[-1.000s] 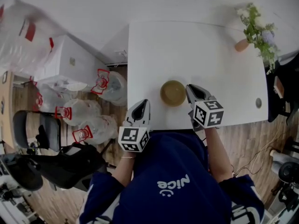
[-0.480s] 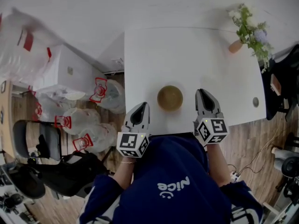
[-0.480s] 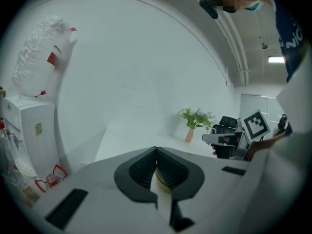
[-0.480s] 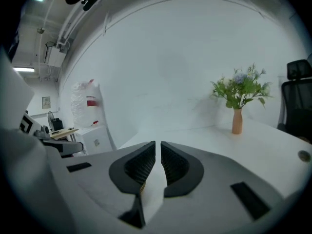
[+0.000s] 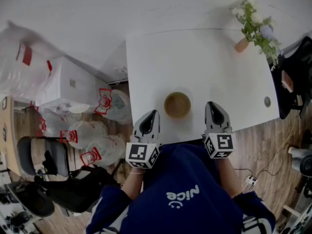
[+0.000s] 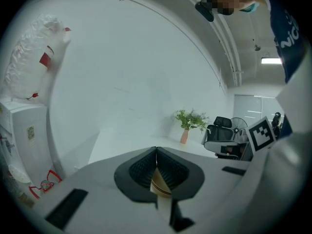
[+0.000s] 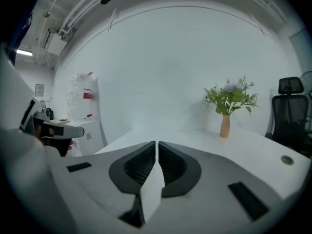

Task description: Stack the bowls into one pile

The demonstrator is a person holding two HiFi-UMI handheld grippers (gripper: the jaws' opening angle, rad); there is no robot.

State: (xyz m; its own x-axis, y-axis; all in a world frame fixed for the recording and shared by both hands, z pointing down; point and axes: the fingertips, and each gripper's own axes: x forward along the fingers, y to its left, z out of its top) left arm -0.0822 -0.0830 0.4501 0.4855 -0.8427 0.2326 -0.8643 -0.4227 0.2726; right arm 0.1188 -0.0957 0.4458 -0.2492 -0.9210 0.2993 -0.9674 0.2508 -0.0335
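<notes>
The person stands at the near edge of a white worktop (image 5: 195, 57), one tool in each hand, both pointing out across it. A single olive-brown bowl (image 5: 177, 105) sits on the worktop close to that near edge, between the two tools and touching neither. From the head view I cannot tell whether it is one bowl or several nested together.

The left tool (image 5: 153, 113) hangs over the near left part of the worktop, just beside the bowl. Its own view shows the left tool's jaws pressed together at the tips with nothing held; the bowl's rim shows only as a tan sliver low behind them. The right tool (image 5: 211, 104) is on the bowl's other side, a little further from it. Its jaws are also closed tip to tip and empty, with bare worktop ahead of them.

At the far right corner stands a small terracotta vase (image 5: 242, 45) with green sprigs and pale flowers. A round cable hole (image 5: 267, 101) sits near the right edge. A black office chair (image 5: 298, 72) is beyond that edge. On the wooden floor to the left lie clear plastic bags (image 5: 105, 94) with red print, beside a white cabinet (image 5: 68, 79), and another dark chair (image 5: 41, 152) stands nearer.
</notes>
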